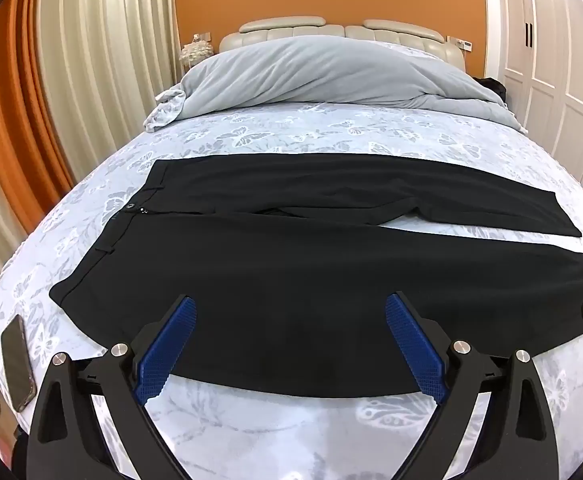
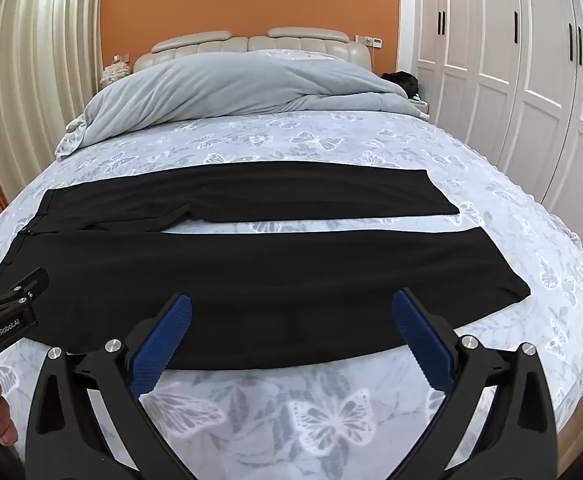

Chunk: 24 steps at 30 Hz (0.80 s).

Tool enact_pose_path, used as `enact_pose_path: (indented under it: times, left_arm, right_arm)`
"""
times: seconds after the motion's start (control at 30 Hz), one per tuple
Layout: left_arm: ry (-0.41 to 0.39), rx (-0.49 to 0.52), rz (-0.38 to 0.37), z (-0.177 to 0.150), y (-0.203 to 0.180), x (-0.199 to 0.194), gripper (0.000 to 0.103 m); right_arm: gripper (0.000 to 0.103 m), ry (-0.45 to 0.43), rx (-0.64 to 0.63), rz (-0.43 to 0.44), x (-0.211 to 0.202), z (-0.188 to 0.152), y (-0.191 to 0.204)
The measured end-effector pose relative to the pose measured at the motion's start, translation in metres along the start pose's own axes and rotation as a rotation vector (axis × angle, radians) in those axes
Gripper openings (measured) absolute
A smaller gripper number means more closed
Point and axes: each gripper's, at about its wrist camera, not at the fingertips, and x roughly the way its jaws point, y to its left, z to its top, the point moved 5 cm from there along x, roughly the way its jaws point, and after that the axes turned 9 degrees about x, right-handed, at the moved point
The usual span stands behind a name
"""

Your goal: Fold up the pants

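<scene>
Black pants (image 1: 291,280) lie flat across the bed, waistband to the left, both legs running right with a strip of sheet between them. They also show in the right wrist view (image 2: 251,280). My left gripper (image 1: 290,312) is open and empty, its blue pads (image 1: 163,356) above the near edge of the near leg by the hip. My right gripper (image 2: 291,312) is open and empty over the near leg's near edge toward the hem. The left gripper's body (image 2: 7,304) shows at the left of the right wrist view.
The bed (image 2: 311,412) has a pale butterfly-print sheet. A grey duvet (image 1: 331,76) is bunched at the headboard. A phone (image 1: 17,360) lies at the bed's left edge. White wardrobe doors (image 2: 511,80) stand at the right, curtains (image 1: 71,60) at the left.
</scene>
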Motion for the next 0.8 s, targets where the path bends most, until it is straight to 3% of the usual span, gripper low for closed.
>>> enact_pose_path:
  times: [0.8]
  left_arm:
    - [0.002,0.021,0.016,-0.002,-0.0005,0.0024,0.093]
  right_arm:
    - [0.098,0.007,-0.006,0.004,0.0045,-0.0035,0.0003]
